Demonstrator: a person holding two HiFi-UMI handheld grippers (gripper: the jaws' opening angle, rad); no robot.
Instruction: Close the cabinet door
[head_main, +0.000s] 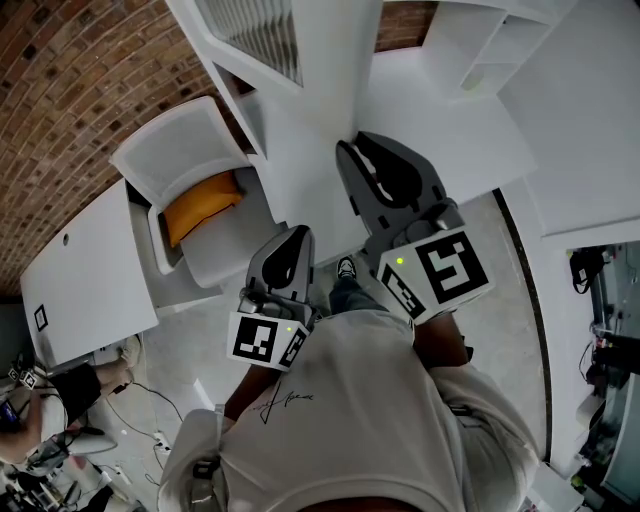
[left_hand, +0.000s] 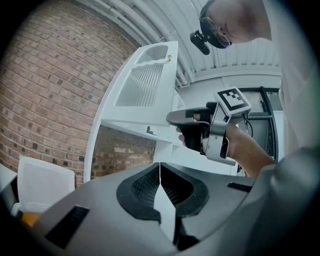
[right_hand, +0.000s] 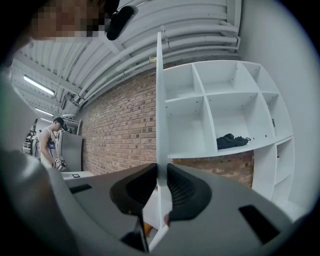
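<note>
- While a white table (head_main: 80, 280) and a white chair (head_main: 185, 150) with an orange cushion (head_main: 200, 205) stand at the far left by the brick wall (head_main: 70, 90), the left gripper (head_main: 296, 235) is held low in front of the person's chest, its jaws pressed together with nothing between them
- Beyond it, and between the two grippers, the cabinet door (left_hand: 145, 80) stands open, angled out from the cabinet; it is white, with a slatted panel and a small knob near one corner
- The right gripper (left_hand: 172, 120) is higher and further forward, clamped on the door's thin free edge; its own view shows that edge running straight up between the two jaws, one jaw on each face of the door
- Further right are the cabinet's open white shelves (right_hand: 225, 110), one of them holding a dark bundle (right_hand: 232, 141)
</note>
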